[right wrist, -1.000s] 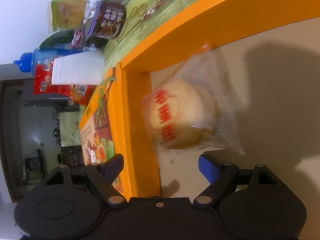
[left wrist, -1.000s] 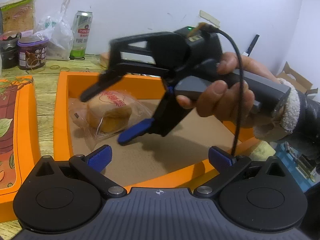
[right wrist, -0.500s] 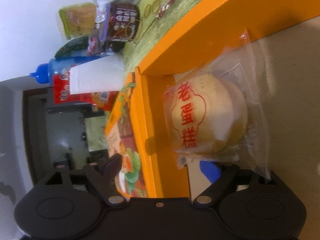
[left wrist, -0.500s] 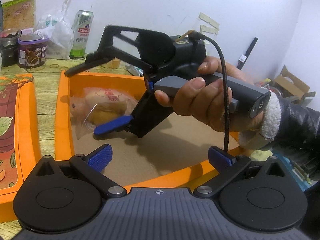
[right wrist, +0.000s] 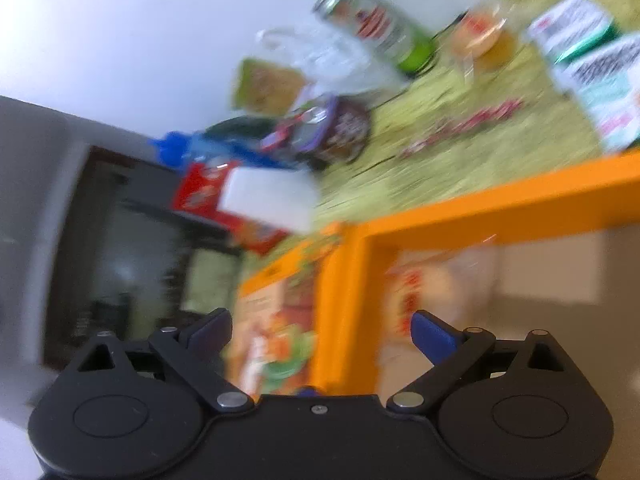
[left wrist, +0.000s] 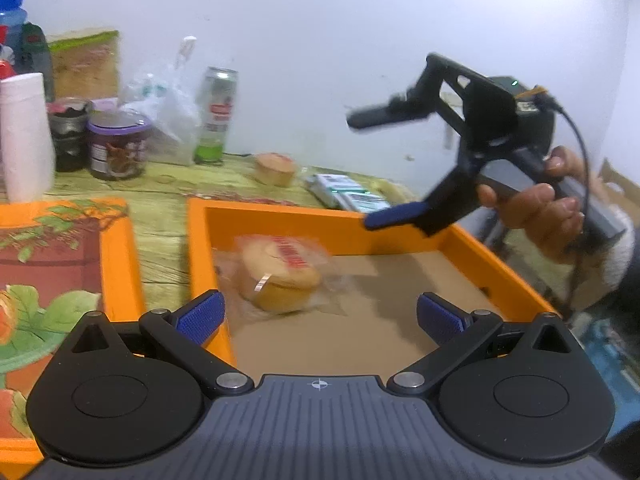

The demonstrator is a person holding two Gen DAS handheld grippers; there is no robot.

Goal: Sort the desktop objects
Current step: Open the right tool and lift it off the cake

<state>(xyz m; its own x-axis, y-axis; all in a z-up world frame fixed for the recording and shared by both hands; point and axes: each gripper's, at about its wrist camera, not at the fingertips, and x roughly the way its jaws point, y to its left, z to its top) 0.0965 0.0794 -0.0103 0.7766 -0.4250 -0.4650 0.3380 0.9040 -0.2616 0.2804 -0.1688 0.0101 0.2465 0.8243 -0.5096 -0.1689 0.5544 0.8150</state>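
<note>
Two pairs of tongs are mine here. My right tongs (left wrist: 362,168) hang in the air above the orange cardboard tray's (left wrist: 280,220) far rim, jaws just spread wide, nothing between them. My left tongs (left wrist: 320,316) gape empty too. The plastic-wrapped round yellow cake (left wrist: 280,272) lies, blurred, seemingly near the tray's left wall, on the desk (left wrist: 168,200).

- Plain white wall (left wrist: 320,40) behind the counter (left wrist: 168,216), evenly lit.
- Counter surface green, wood-grain print.
- Dark doorway (right wrist: 120,248) at left in right wrist view, blurred.
</note>
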